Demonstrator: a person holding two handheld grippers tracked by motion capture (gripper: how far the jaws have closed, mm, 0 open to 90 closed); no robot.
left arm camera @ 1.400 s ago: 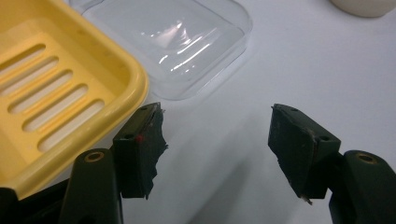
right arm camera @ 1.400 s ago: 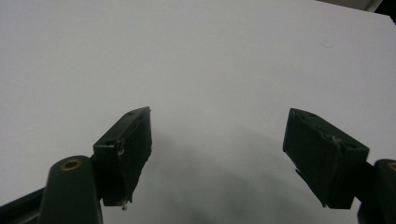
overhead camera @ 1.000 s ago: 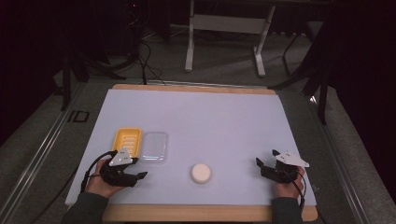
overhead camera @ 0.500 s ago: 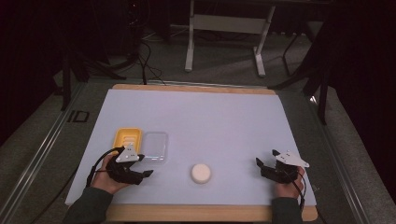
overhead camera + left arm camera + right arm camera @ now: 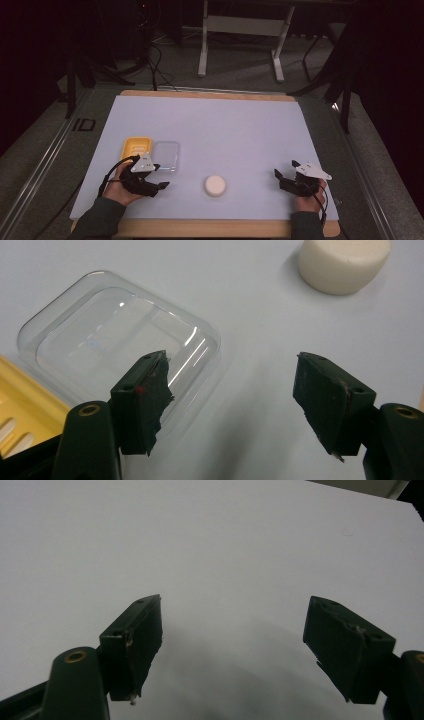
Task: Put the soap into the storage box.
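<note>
A round white puck (image 5: pixel 215 185) lies on the white table top near the front, and it also sits at the top right in the left gripper view (image 5: pixel 345 262). A clear plastic box (image 5: pixel 166 155) stands beside a yellow tray (image 5: pixel 136 146) on the left. My left gripper (image 5: pixel 161 177) is open just in front of the clear box, holding nothing. In its own view the left gripper (image 5: pixel 230 390) points past a corner of the clear box (image 5: pixel 120 335), with the yellow tray (image 5: pixel 20 410) at the left edge. My right gripper (image 5: pixel 285 169) rests open at the front right. Its view shows the right gripper (image 5: pixel 232 630) over bare table.
The white mat (image 5: pixel 225 125) covers a wooden-edged table (image 5: pixel 200 228). Metal frame legs (image 5: pixel 240 25) and cables stand on the dark floor beyond the far edge. A wide bare stretch of mat lies between the puck and the right gripper.
My left gripper has shifted a little to the right, along the front of the clear box toward the puck. The right gripper and the objects have stayed put.
</note>
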